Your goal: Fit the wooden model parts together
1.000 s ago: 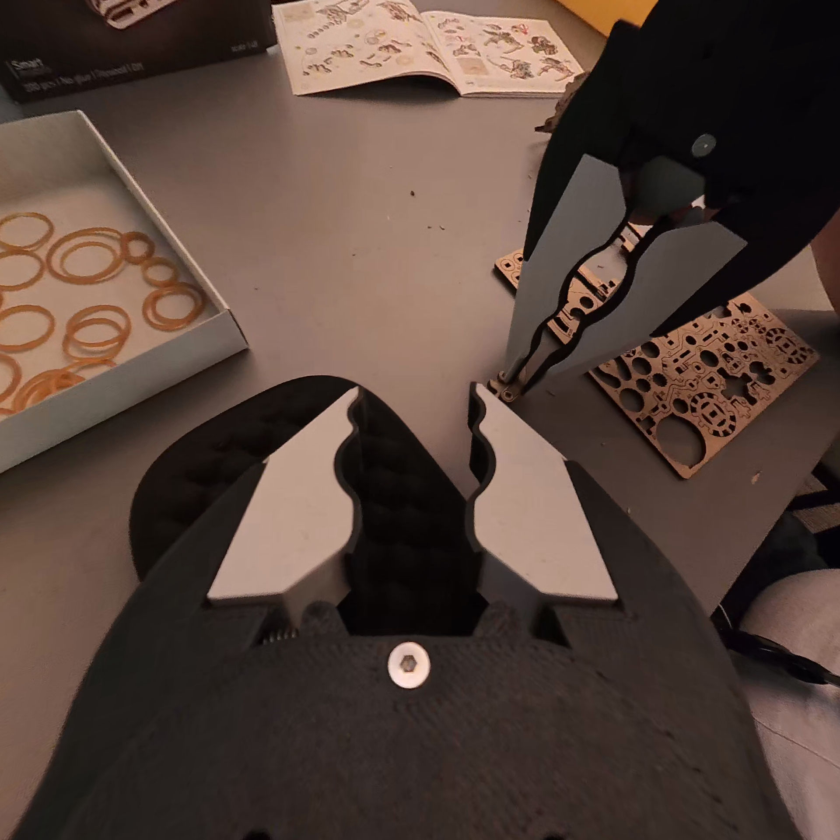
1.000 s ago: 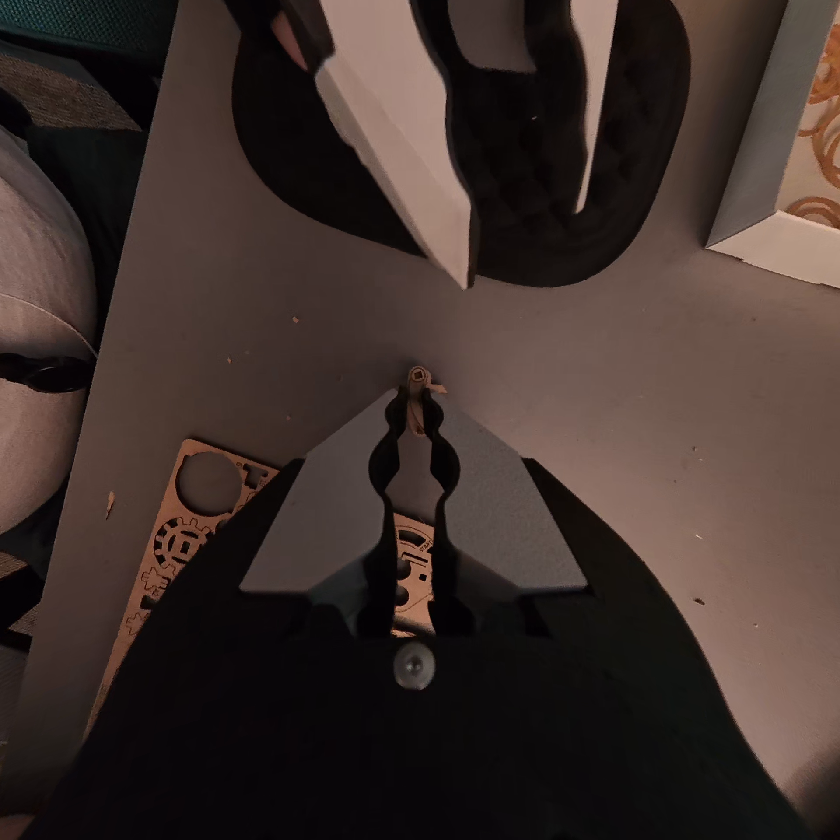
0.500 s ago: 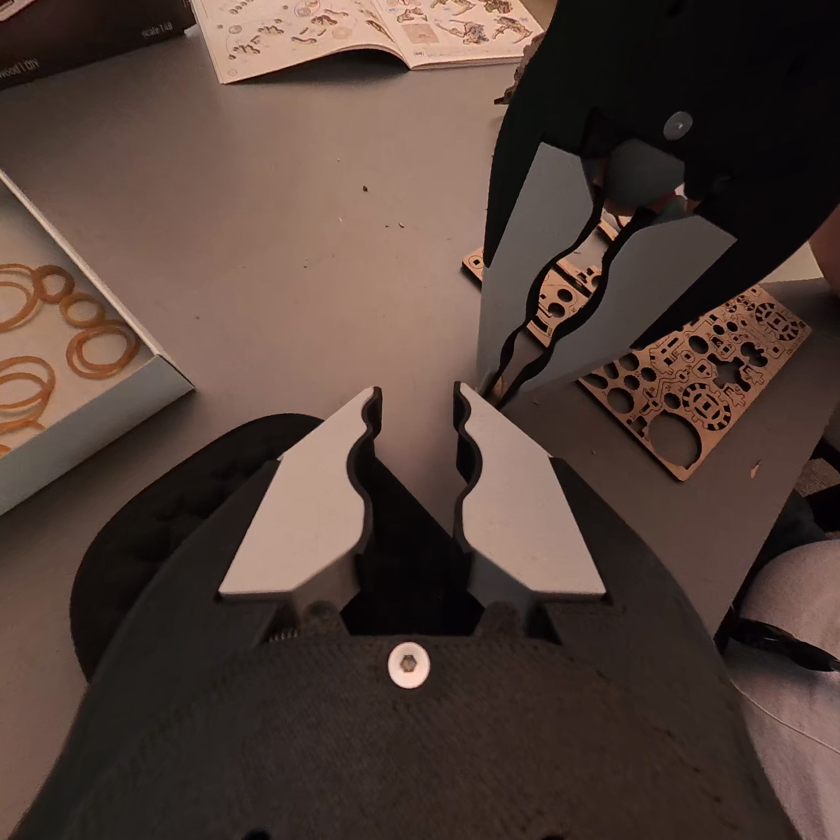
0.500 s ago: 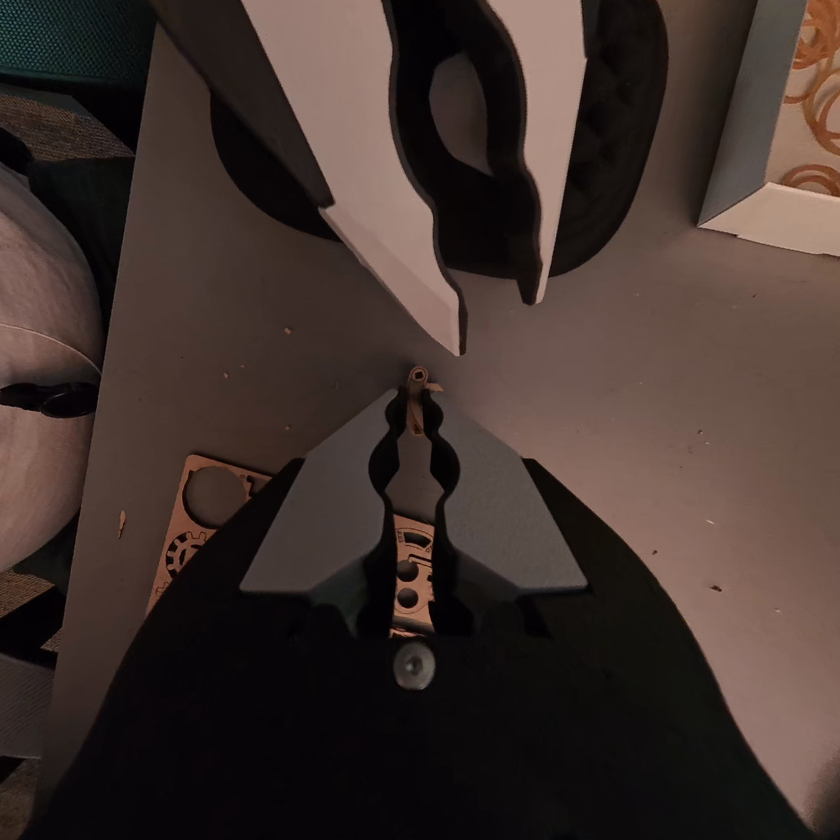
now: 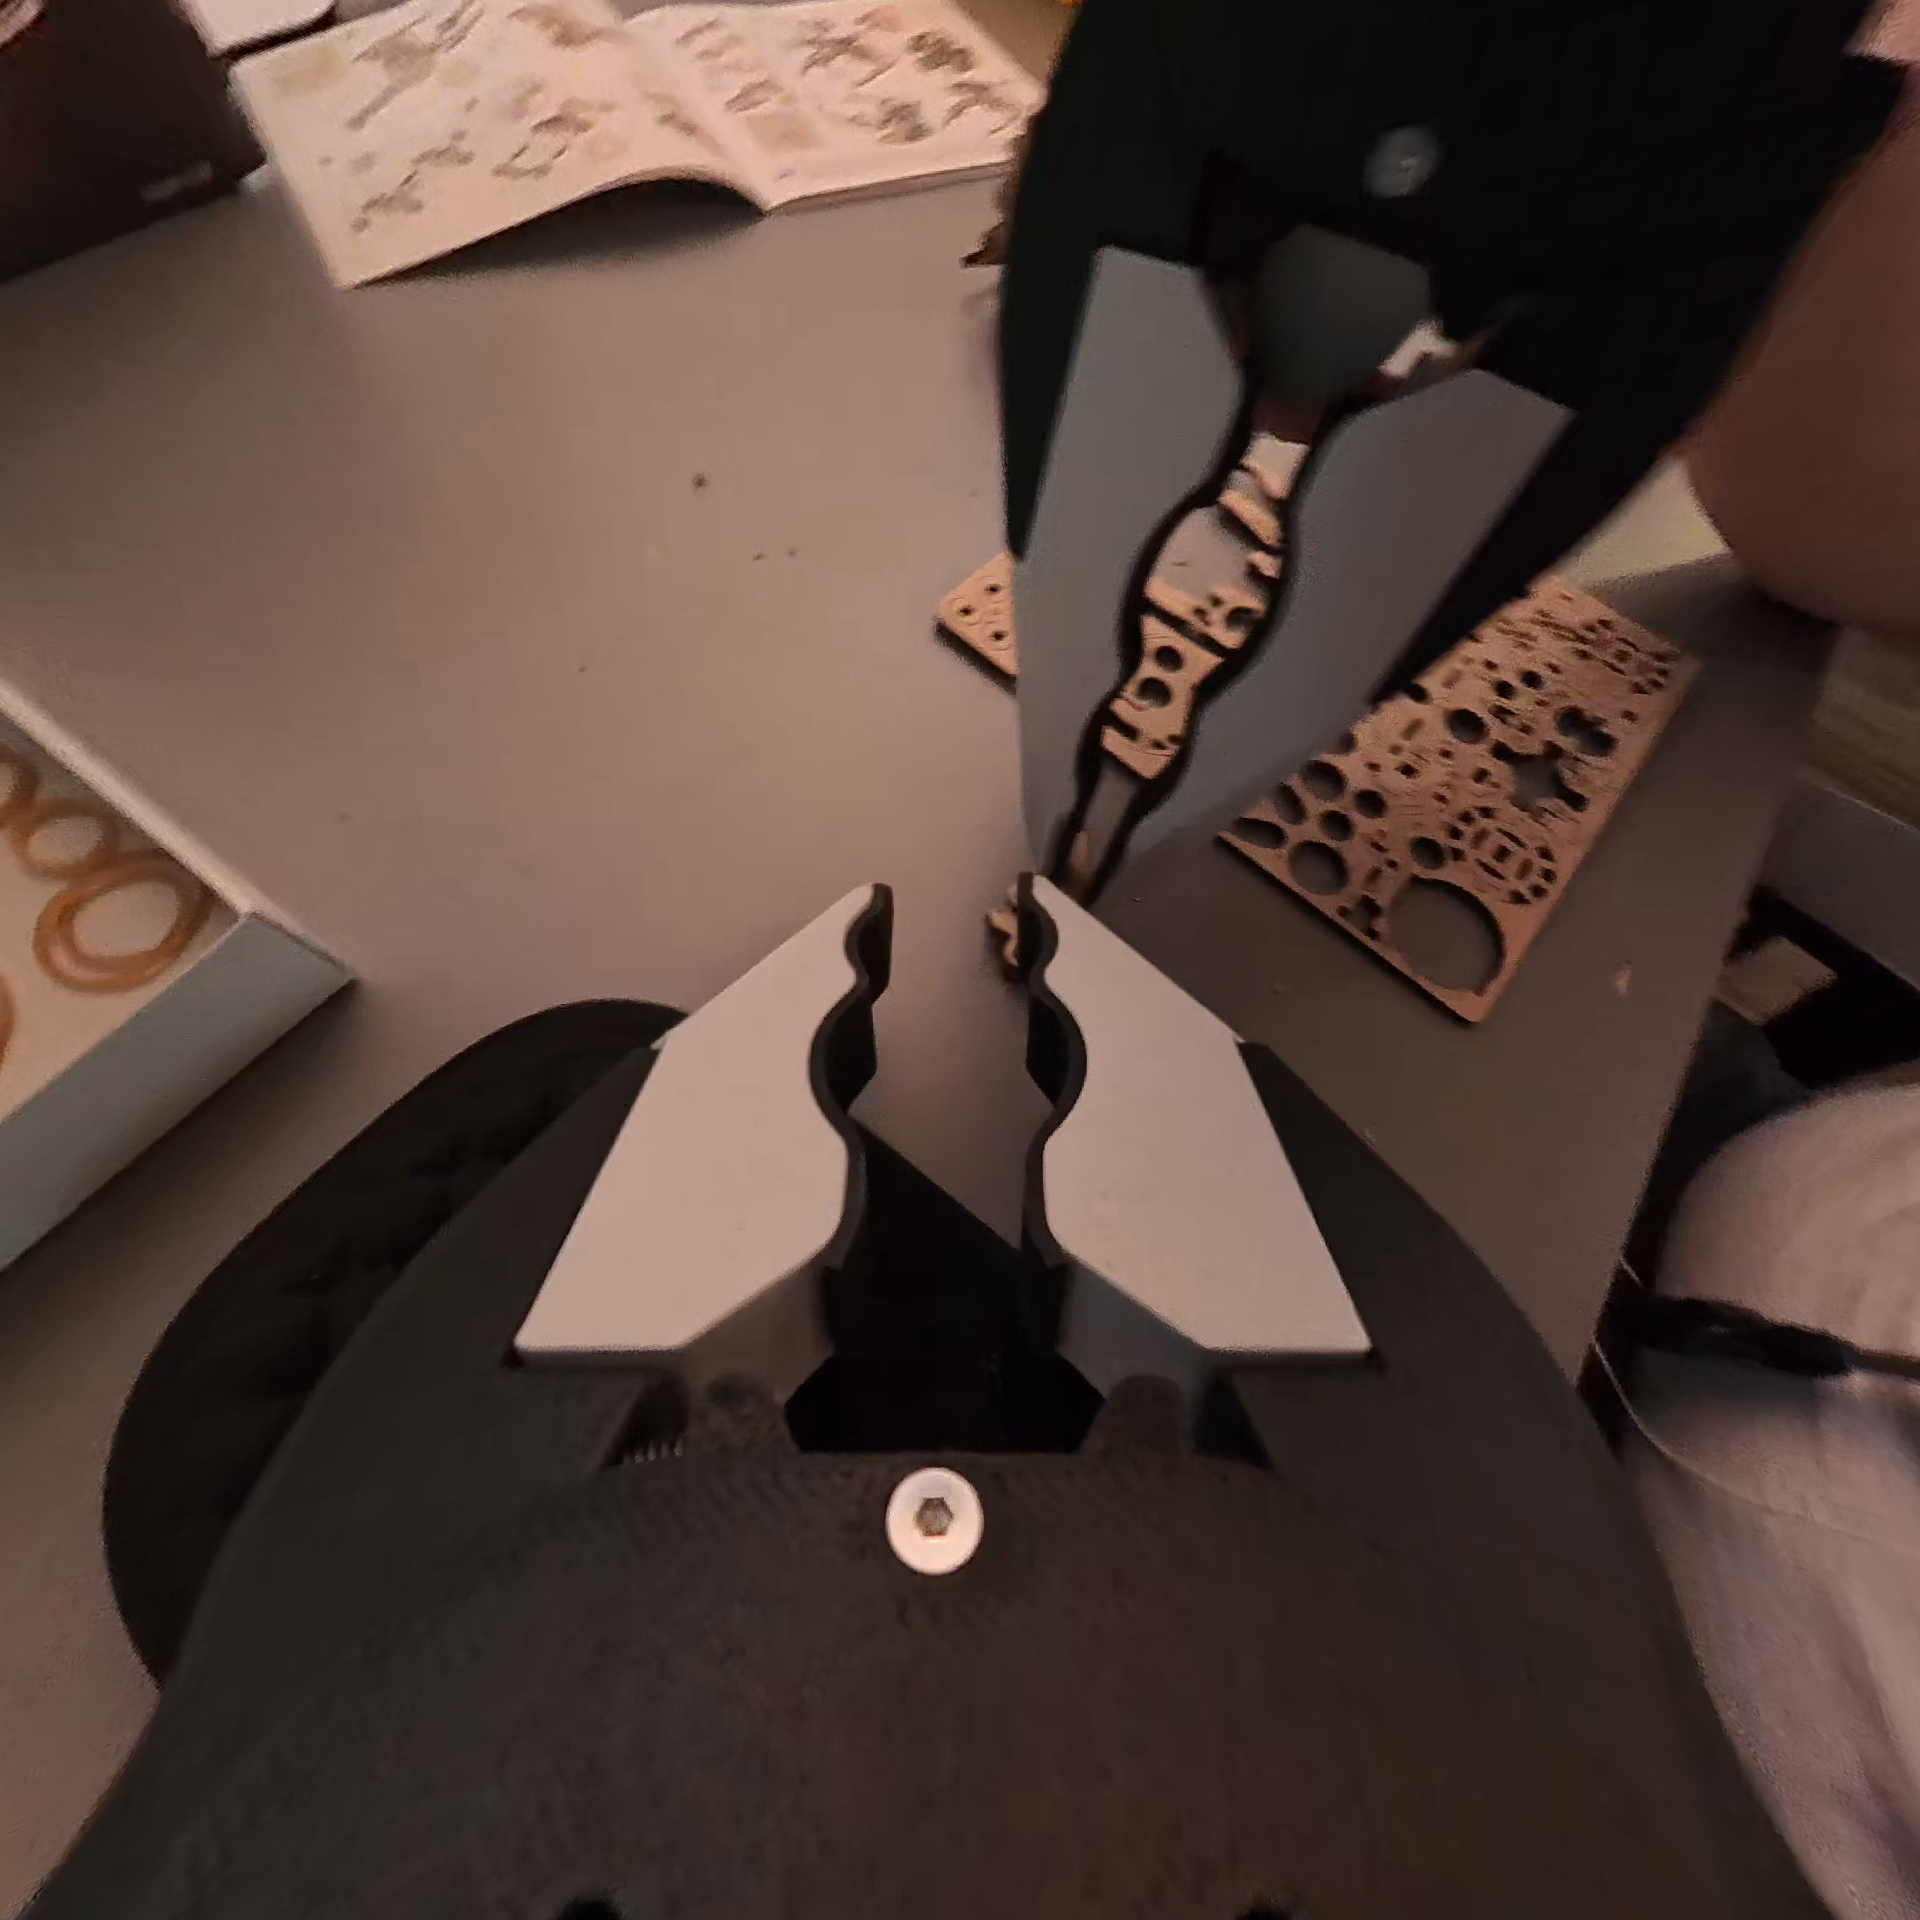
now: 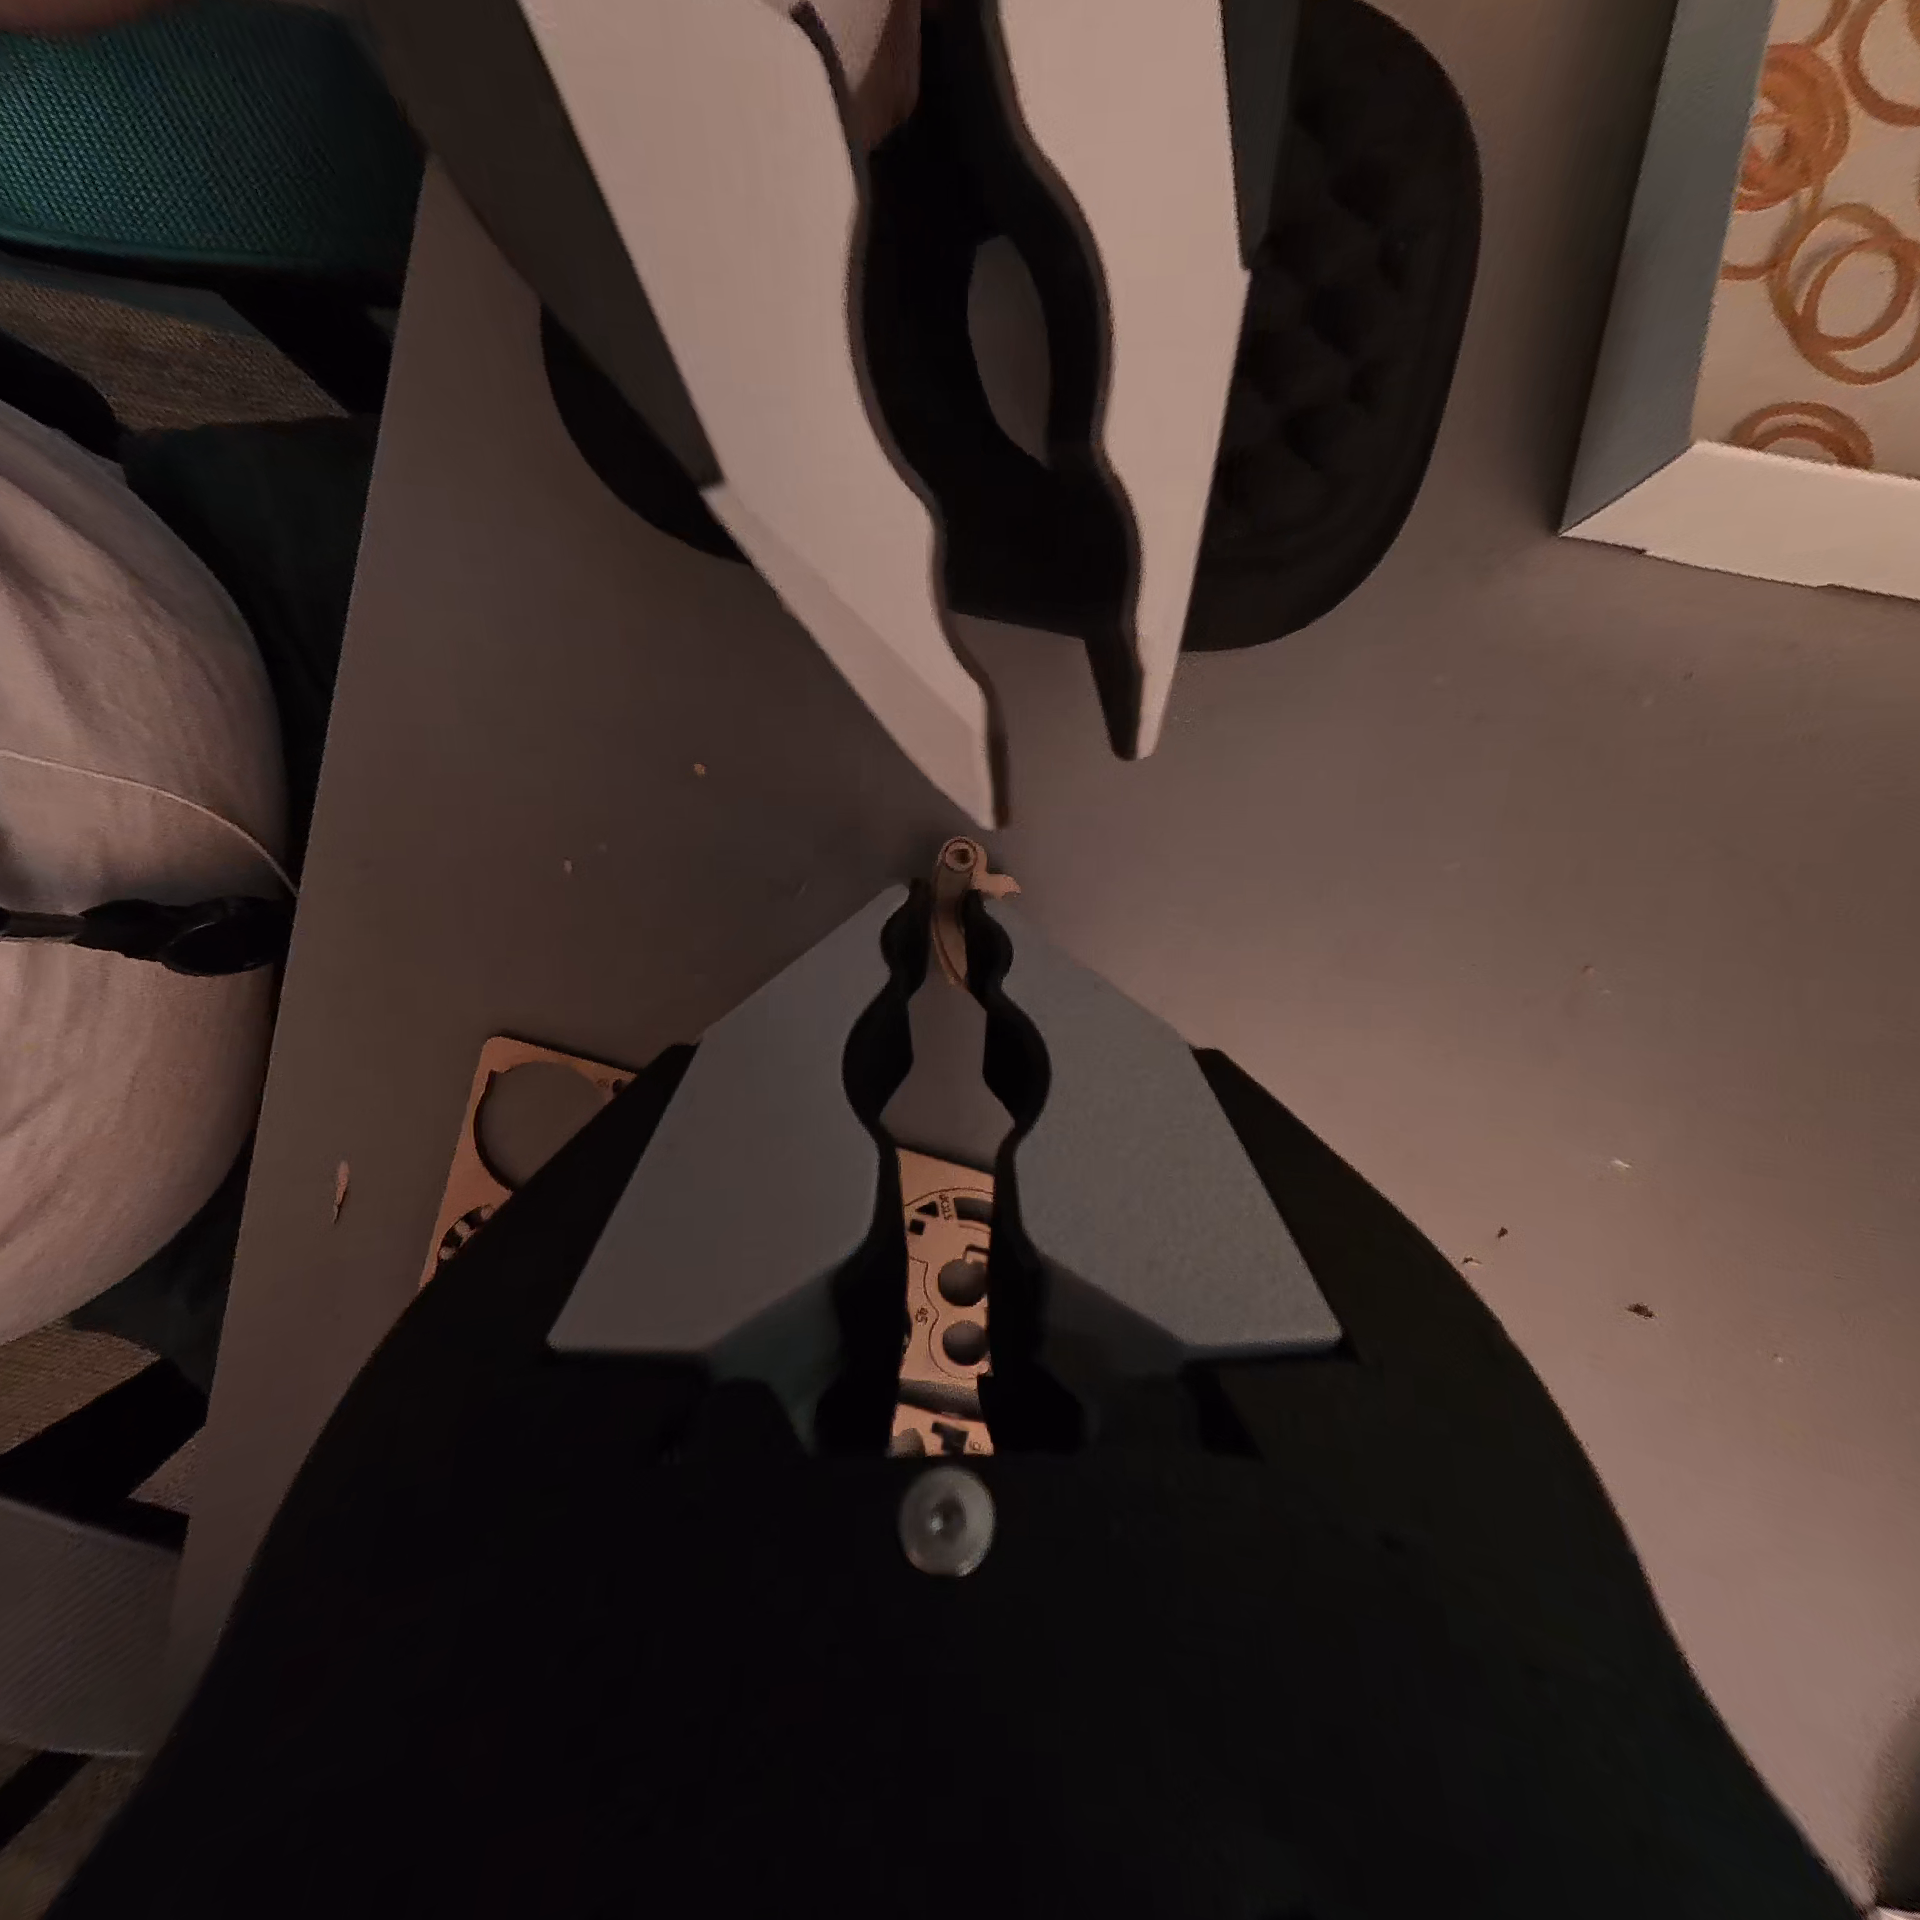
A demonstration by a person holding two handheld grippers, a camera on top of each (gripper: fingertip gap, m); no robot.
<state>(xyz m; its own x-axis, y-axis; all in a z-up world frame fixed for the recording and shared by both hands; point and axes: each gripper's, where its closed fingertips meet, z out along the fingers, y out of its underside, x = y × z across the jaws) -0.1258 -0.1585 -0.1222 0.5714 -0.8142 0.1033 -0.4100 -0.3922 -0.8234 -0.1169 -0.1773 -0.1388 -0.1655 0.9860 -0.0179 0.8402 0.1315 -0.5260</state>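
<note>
My right gripper (image 6: 943,914) is shut on a small thin wooden part (image 6: 958,878) whose ring-shaped end sticks out past the tips, just above the grey table. My left gripper (image 5: 956,902) is open and empty, with its tips right in front of that part. In the left wrist view the part (image 5: 1004,940) shows beside my left gripper's right fingertip, with the right gripper (image 5: 1081,862) coming down from the upper right. In the right wrist view the left gripper (image 6: 1060,779) comes from above. A laser-cut wooden sheet (image 5: 1455,790) lies flat under the right gripper.
A white box of rubber bands (image 5: 125,935) stands at the left. An open instruction booklet (image 5: 623,114) and a dark box (image 5: 94,125) lie at the back. A black foam pad (image 5: 312,1195) lies under the left gripper. The table edge (image 5: 1683,1143) runs at the right. Less than 4 cm separates the two grippers' tips.
My left gripper has moved forward off the foam pad toward the right gripper's tips, and its jaws have narrowed. The right gripper has kept its hold on the small part.
</note>
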